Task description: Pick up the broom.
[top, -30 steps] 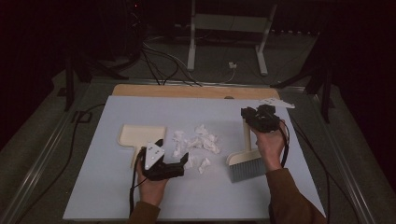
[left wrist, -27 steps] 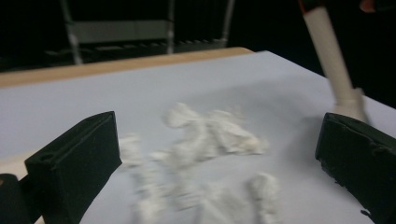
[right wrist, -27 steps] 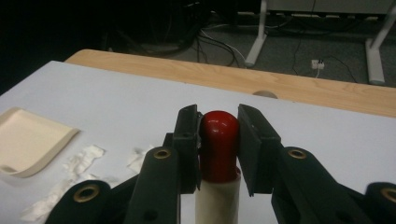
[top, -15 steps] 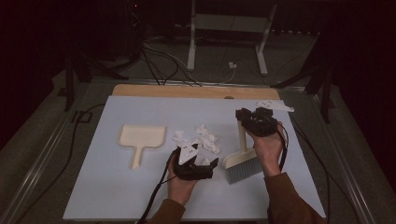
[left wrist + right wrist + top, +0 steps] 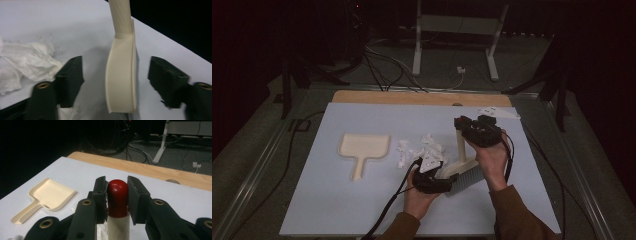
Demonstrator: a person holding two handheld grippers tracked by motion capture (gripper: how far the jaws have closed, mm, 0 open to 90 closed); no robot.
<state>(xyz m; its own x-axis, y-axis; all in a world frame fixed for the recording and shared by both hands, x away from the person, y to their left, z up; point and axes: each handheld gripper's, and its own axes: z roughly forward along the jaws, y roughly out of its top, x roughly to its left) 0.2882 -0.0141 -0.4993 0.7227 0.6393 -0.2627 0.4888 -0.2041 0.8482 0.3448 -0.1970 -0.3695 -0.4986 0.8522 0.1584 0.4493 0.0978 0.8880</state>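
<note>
A person stands at a bench (image 5: 362,210) covered with a pale sheet, holding a two-jaw gripper in each hand. The right gripper (image 5: 117,195) is clamped on the red-capped top of a cream brush handle (image 5: 117,202), its two black jaws pressing the cap from either side. In the high view the right gripper (image 5: 473,131) holds the brush (image 5: 460,167) with its handle rising up and its bristle head resting on the bench, right of centre. The left gripper (image 5: 443,181) sits low on the bench just left of the brush head. In the left gripper view its jaws are part open and have just been closing, with the cream back of the brush head (image 5: 121,77) standing between them; a gap shows on each side, so the pads do not touch it. A small heap of crumpled white paper scraps (image 5: 422,151) lies on the bench just left of the brush and beside the left gripper; the scraps (image 5: 22,62) also show beside the left jaw. A cream dustpan (image 5: 363,150) lies flat well to the left of the scraps, its handle pointing toward the person.
</note>
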